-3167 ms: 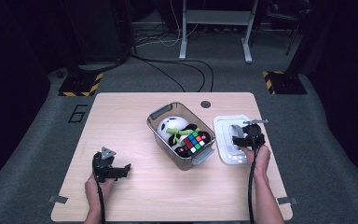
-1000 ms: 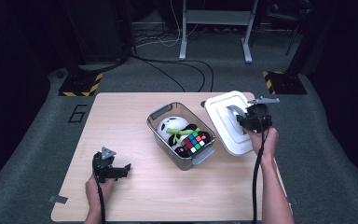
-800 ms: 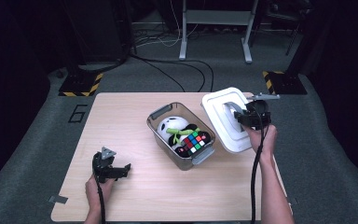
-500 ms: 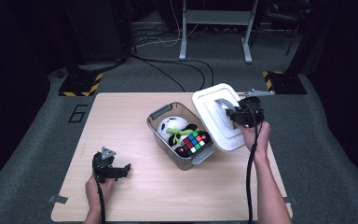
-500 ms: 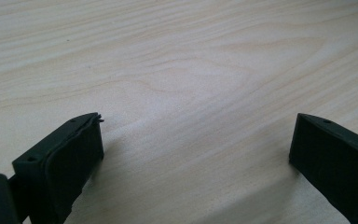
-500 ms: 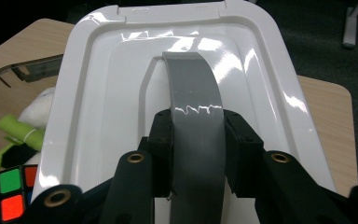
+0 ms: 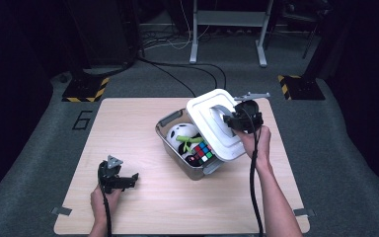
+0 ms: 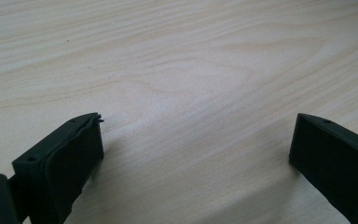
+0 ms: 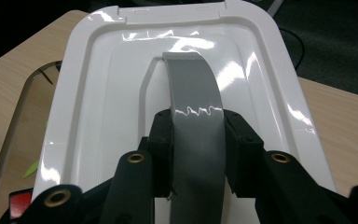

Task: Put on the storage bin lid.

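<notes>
Left tongs rested low near desk front, jaws spread wide. Right tongs raised, clamped on lid handle.

floor: black cables | yellow-black striped plates | grey metal stand

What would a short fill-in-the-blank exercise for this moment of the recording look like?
1. The right hand-held gripper is shut on the lid's grey ____.
2. The white lid is held tilted above the ____ side of the clear bin, as the high view shows it.
3. The left hand-held gripper rests on the wooden table with its jaws ____.
4. Inside the bin lies a colourful ____ cube.

Missing words: handle; right; open; puzzle
</notes>
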Available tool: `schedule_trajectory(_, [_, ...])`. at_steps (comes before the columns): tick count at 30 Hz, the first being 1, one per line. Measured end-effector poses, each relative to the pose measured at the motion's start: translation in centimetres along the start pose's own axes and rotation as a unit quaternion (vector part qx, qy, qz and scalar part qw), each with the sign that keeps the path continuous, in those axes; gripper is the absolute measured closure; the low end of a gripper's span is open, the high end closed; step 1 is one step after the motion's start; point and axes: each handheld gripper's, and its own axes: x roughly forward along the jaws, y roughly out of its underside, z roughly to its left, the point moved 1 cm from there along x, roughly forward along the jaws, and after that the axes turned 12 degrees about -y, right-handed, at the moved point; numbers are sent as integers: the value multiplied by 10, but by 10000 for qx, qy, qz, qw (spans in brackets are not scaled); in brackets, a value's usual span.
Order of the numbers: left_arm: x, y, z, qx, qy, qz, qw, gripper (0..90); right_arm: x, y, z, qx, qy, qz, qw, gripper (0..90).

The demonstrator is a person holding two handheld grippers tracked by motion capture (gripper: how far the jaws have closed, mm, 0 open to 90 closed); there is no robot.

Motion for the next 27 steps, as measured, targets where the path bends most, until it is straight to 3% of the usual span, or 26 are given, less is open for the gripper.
schedule_trajectory(6, [0, 0, 0, -12, 4, -7, 10000, 26, 7, -5, 12, 126, -147, -85, 9998, 670])
schedule_trajectory(15, [0, 0, 0, 0, 0, 1, 10000, 25, 27, -13, 37, -45, -376, -9, 9993, 670])
schedule_trajectory(27, [0, 0, -1, -46, 14, 6, 10000, 25, 49, -20, 61, -182, -433, 133, 9988, 670])
